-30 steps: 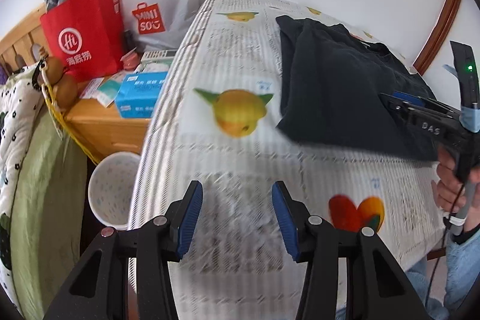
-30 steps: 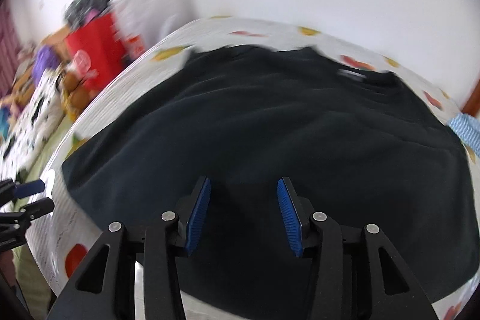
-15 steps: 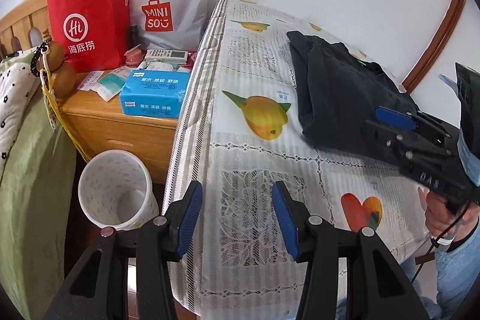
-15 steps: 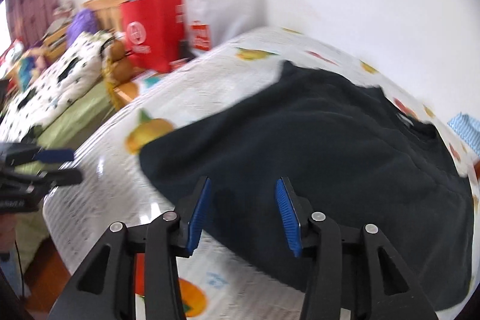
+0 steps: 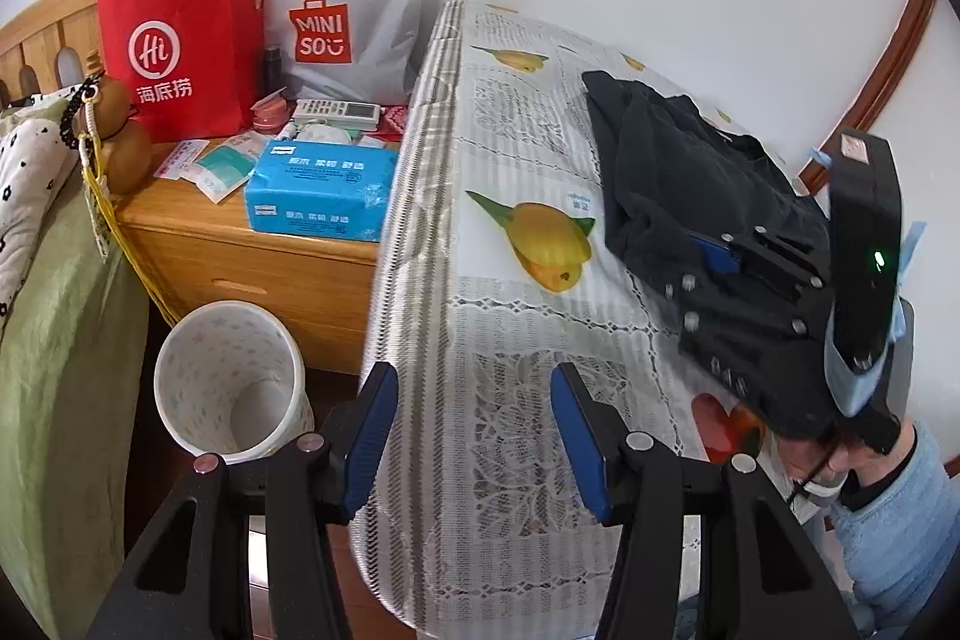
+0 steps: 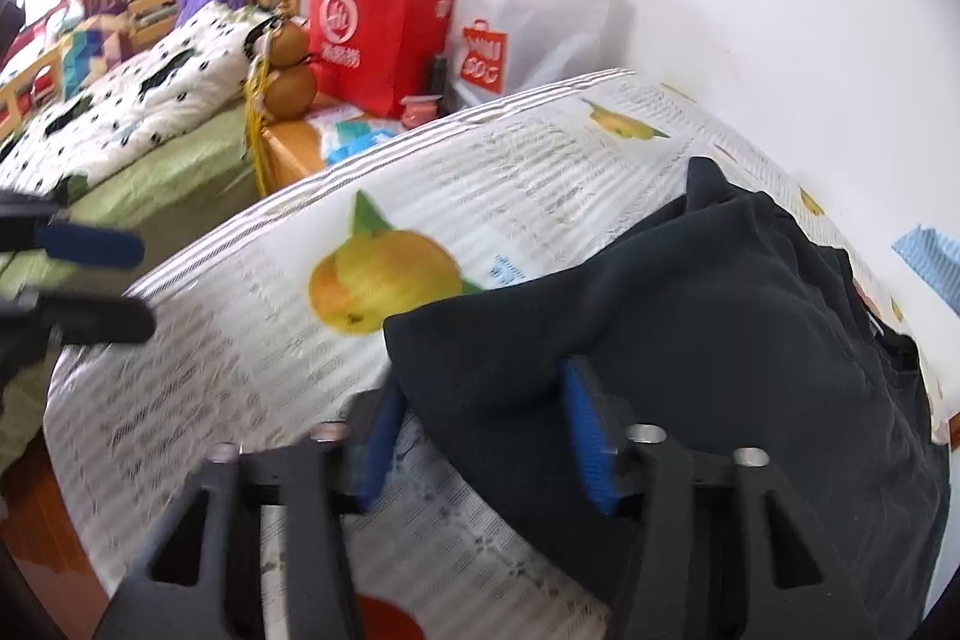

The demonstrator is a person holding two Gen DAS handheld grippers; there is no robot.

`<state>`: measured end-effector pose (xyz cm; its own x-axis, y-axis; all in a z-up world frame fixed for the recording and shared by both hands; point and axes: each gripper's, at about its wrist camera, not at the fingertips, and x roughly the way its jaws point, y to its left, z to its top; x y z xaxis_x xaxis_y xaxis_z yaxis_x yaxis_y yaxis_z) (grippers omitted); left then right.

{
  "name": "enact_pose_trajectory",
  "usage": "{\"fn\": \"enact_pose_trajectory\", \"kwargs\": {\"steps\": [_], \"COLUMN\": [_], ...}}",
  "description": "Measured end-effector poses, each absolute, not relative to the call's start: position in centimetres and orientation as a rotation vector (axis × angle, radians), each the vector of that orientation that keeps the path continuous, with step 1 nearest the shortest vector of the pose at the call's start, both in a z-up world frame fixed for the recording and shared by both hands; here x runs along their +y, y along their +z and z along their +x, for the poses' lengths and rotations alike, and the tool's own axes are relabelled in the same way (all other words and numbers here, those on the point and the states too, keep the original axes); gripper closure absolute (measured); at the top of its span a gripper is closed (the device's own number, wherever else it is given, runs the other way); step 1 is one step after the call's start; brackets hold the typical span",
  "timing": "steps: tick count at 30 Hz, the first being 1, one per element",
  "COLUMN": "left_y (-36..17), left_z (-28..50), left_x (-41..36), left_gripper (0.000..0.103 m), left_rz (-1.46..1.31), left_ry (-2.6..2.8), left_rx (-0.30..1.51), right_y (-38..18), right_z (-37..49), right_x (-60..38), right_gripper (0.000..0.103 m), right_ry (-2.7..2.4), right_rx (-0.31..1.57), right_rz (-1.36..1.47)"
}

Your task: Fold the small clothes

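One dark garment (image 6: 750, 340), bunched at the table's (image 5: 516, 352) near edge: right gripper (image 6: 480, 436) closing around its corner; left gripper (image 5: 474, 436) spread, opening, empty; next, carry corner across.

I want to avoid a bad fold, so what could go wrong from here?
1. The right tool is closing on a bunched corner of the dark shirt; it may catch several layers or slip off.
2. The left tool hangs open off the table edge, holding nothing, so a pull could drag the whole shirt.
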<state>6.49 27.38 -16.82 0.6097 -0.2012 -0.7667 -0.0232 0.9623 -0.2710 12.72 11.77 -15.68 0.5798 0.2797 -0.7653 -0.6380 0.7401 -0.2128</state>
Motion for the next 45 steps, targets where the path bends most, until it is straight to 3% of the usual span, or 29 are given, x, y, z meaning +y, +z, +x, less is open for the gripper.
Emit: {"fn": "enact_pose_trajectory", "kwargs": {"steps": [3,11,17,25,34,42,44,45], "left_y": [-16.5,-16.4,-16.6,-15.6,-15.1,-16.8,-17.0,-17.1], "left_z": [7.0,9.9,11.8,13.0,11.5,12.6,13.0,13.2], "left_x": [25.8,19.2,14.3,9.4,1.6,-2.6,-3.1,-3.1], "left_gripper": [0.052,0.052,0.052,0.052,0.045,0.045,0.045,0.045], "left_rz": [-0.242,-0.131,0.022,-0.057,-0.058,0.054,0.042,0.036], "left_ry": [-0.122,-0.137,-0.084,-0.213,-0.471,-0.441,-0.433,-0.425], "left_rx": [0.913,0.930,0.903,0.869,0.819,0.868,0.878,0.882], "right_y": [-14.8,-6.9,-4.3,-8.0,-14.0,-12.9,-12.6,-12.7], "right_z": [14.0,14.8,15.8,16.1,15.2,15.5,15.9,16.3], "right_x": [10.6,2.6,-7.9,-20.5,-24.1,-24.8,-24.8,-24.8], "right_gripper": [0.085,0.087,0.087,0.087,0.086,0.071,0.057,0.055], "right_ry": [0.569,0.538,0.424,0.267,0.214,0.257,0.279,0.289], "right_rx": [0.796,0.604,0.507,0.602,0.752,0.760,0.766,0.771], "right_rz": [-0.428,-0.138,0.050,0.240,0.217,0.220,0.224,0.223]}}
